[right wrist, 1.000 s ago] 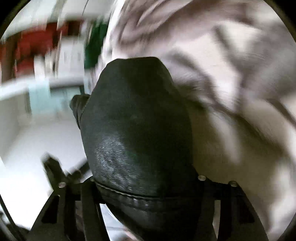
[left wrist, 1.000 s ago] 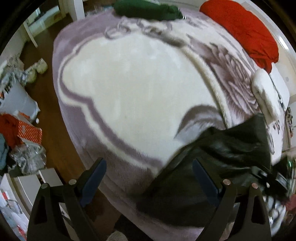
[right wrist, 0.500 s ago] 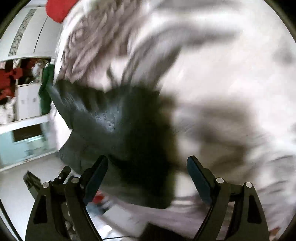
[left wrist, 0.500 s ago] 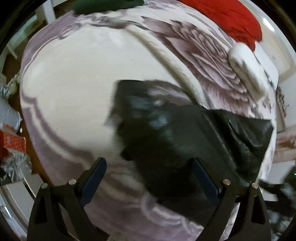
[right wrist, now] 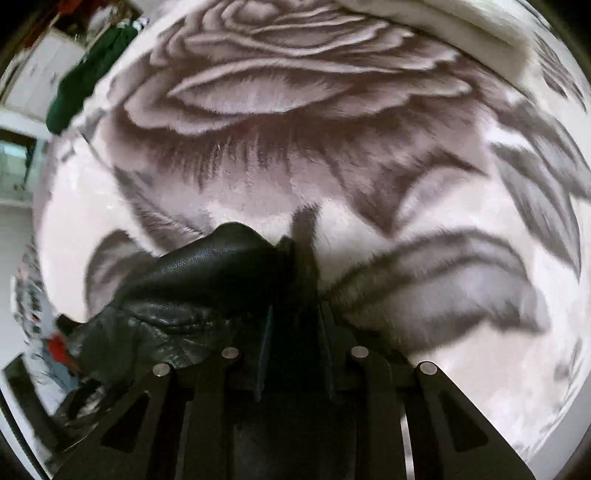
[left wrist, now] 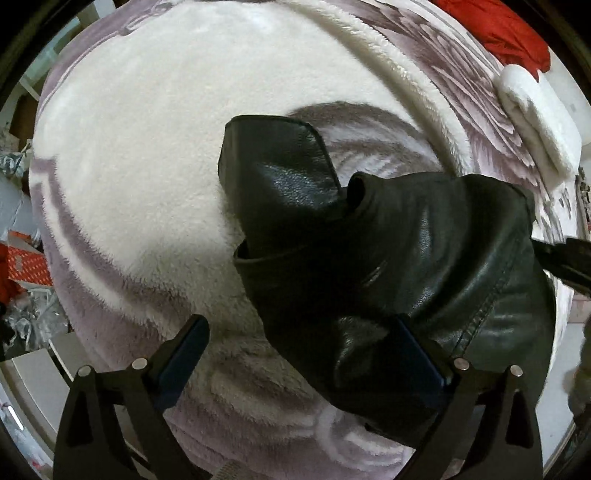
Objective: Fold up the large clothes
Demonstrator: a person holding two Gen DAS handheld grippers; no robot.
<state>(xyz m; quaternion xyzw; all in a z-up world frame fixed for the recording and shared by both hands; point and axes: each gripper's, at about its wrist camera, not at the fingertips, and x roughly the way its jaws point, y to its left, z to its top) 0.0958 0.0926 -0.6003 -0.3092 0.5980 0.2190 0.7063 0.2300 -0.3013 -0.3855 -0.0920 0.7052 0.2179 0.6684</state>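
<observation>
A black leather garment point(left wrist: 369, 258) lies crumpled on the fleece blanket point(left wrist: 147, 147), one flat flap pointing away from me. My left gripper point(left wrist: 299, 343) is open, its jaws wide apart; the right finger point(left wrist: 417, 350) rests against the garment's near edge, the left finger point(left wrist: 184, 347) over bare blanket. My right gripper point(right wrist: 293, 317) is shut on a fold of the same garment point(right wrist: 192, 291), which bunches to its left. The right gripper's dark body point(left wrist: 565, 258) shows at the garment's right edge in the left wrist view.
The blanket point(right wrist: 295, 110) has a purple rose pattern. A red garment point(left wrist: 506, 29) and a folded white cloth point(left wrist: 535, 110) lie at the far right of the bed. A green garment point(right wrist: 77, 85) hangs at the far left. Clutter and a red box point(left wrist: 26, 262) sit on the floor.
The garment was dropped onto the blanket and now lies still. My right gripper opened half a second ago and has since shut on the garment's edge. My left gripper moved closer to it.
</observation>
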